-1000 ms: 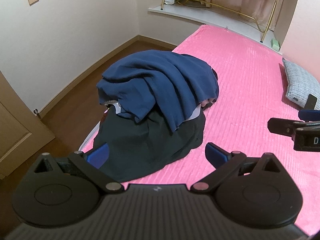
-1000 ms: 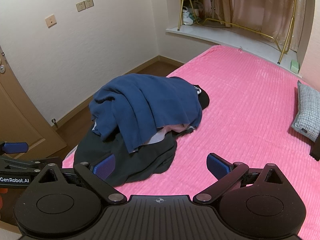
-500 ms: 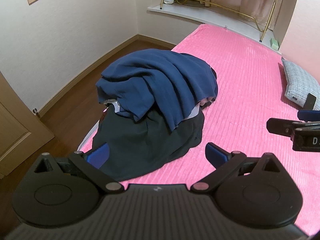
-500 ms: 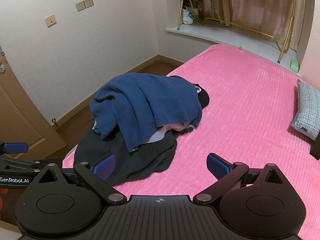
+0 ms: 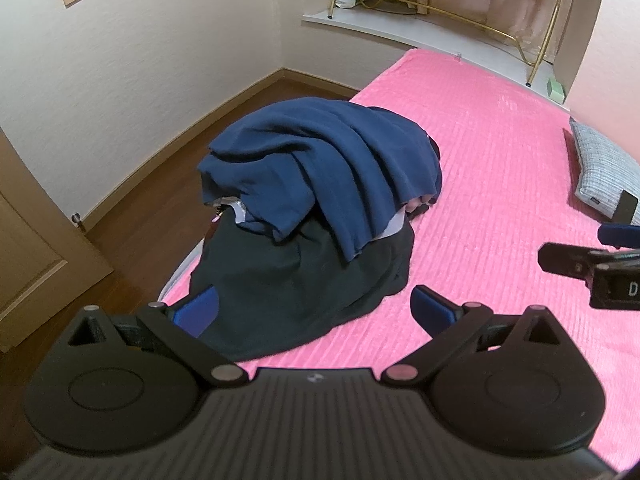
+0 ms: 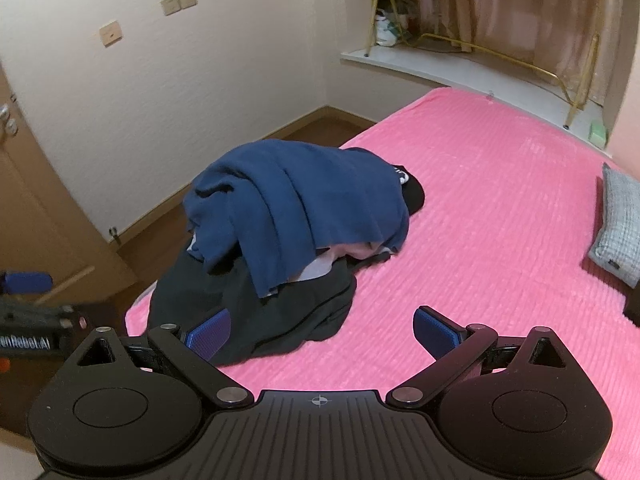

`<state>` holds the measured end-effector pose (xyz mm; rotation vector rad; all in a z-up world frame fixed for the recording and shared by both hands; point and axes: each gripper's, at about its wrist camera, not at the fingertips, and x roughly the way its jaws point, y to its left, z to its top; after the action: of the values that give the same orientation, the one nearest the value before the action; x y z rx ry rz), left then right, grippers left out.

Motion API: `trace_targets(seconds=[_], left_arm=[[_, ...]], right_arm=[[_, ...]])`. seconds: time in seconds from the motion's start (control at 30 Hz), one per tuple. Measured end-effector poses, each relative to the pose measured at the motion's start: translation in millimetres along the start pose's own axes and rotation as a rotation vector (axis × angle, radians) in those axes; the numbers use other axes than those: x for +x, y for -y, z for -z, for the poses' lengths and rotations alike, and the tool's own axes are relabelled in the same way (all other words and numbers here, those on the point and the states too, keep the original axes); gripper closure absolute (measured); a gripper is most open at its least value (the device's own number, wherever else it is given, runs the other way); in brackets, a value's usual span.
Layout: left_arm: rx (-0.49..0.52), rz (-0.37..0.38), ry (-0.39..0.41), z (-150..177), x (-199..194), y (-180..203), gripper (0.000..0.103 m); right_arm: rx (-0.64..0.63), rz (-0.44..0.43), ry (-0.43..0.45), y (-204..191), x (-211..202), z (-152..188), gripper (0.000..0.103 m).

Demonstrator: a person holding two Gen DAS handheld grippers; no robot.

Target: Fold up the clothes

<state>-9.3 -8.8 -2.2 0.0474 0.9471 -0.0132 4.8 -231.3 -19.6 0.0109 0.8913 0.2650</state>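
A heap of clothes lies on the near left corner of the pink bed (image 5: 500, 168) (image 6: 492, 208). A navy blue garment (image 5: 320, 168) (image 6: 304, 204) is draped over the top, a dark garment (image 5: 296, 284) (image 6: 280, 312) spreads underneath, and bits of pale and pink cloth (image 6: 344, 252) peek out between them. My left gripper (image 5: 316, 312) hangs open just short of the dark garment's near edge, holding nothing. My right gripper (image 6: 322, 330) is open too, its left pad (image 6: 210, 332) over the dark cloth's hem. Each gripper shows at the edge of the other's view.
A grey checked pillow (image 5: 608, 176) (image 6: 620, 232) rests at the bed's right side. Wooden floor (image 5: 160, 184) and a white wall run along the left, with a wooden door (image 6: 36, 216) near. A window ledge with a gold metal rack (image 6: 480, 48) lies beyond the bed.
Both views have shifted only slightly; the heap looks a touch nearer in the left wrist view. The clothes have not moved and both grippers stay open.
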Motion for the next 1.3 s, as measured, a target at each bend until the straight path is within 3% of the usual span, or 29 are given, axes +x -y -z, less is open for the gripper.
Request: trace_targets(seconds=[0.33, 0.5, 0.73, 0.97, 1.07, 1.17, 1.27, 1.3], left_arm=[[-0.007, -0.132, 0.031, -4, 0, -30, 0.002], [0.075, -0.167, 0.044, -21, 23, -53, 0.002], [0.274, -0.094, 0.102, -68, 111, -84, 0.002], [0.460, -0.031, 0.106, -102, 229, -108, 0.002], [0.521, 0.002, 0.096, -107, 270, -114, 0.002], [0.558, 0.022, 0.086, -107, 299, -118, 0.002], [0.583, 0.026, 0.085, -108, 315, -121, 0.002], [0.586, 0.027, 0.086, -108, 318, -122, 0.002]], right_arm=[[-0.275, -0.067, 0.052, -17, 22, -21, 0.003], [-0.419, -0.076, 0.079, -39, 59, -46, 0.003], [-0.578, -0.064, 0.057, -80, 148, -92, 0.003], [-0.725, -0.048, -0.064, -111, 278, -119, 0.004], [-0.741, -0.049, -0.133, -115, 327, -125, 0.029], [-0.733, -0.032, -0.157, -113, 358, -133, 0.034], [-0.715, -0.045, -0.168, -105, 371, -140, 0.049], [-0.711, -0.055, -0.174, -102, 373, -142, 0.066]])
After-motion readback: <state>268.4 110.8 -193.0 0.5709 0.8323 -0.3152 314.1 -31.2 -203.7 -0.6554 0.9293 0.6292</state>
